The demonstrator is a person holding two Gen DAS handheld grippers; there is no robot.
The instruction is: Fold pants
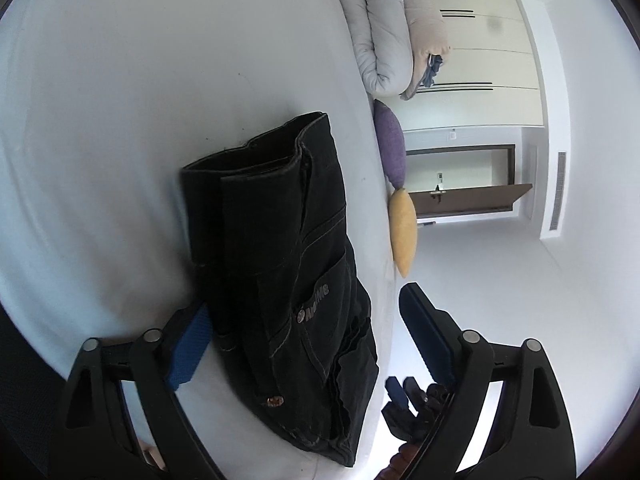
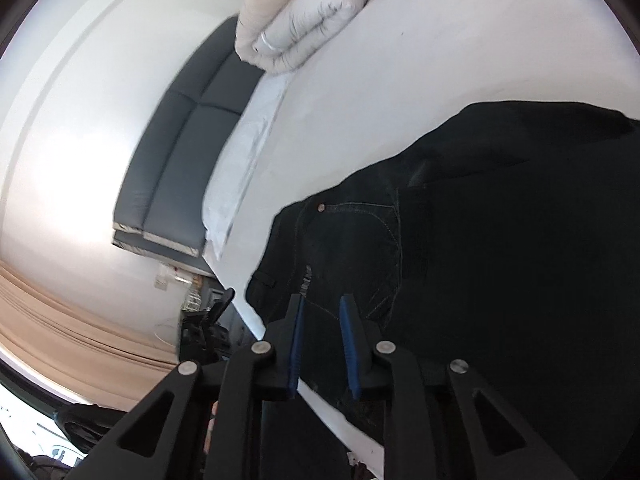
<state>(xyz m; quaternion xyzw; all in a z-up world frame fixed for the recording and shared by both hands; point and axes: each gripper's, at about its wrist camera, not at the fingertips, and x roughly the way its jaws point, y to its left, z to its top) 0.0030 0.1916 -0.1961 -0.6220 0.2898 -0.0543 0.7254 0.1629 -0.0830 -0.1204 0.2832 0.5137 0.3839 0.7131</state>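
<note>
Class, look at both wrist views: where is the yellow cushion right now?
In the left wrist view, the yellow cushion sits at the bed's far edge, just below the purple cushion and right of the folded black pants.

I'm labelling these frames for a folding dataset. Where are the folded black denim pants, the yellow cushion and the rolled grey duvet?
folded black denim pants [image 1: 280, 248], left wrist view, on the back-pocket panel.
yellow cushion [image 1: 403, 232], left wrist view, on its middle.
rolled grey duvet [image 1: 384, 36], left wrist view, on the grey inner roll.
</note>
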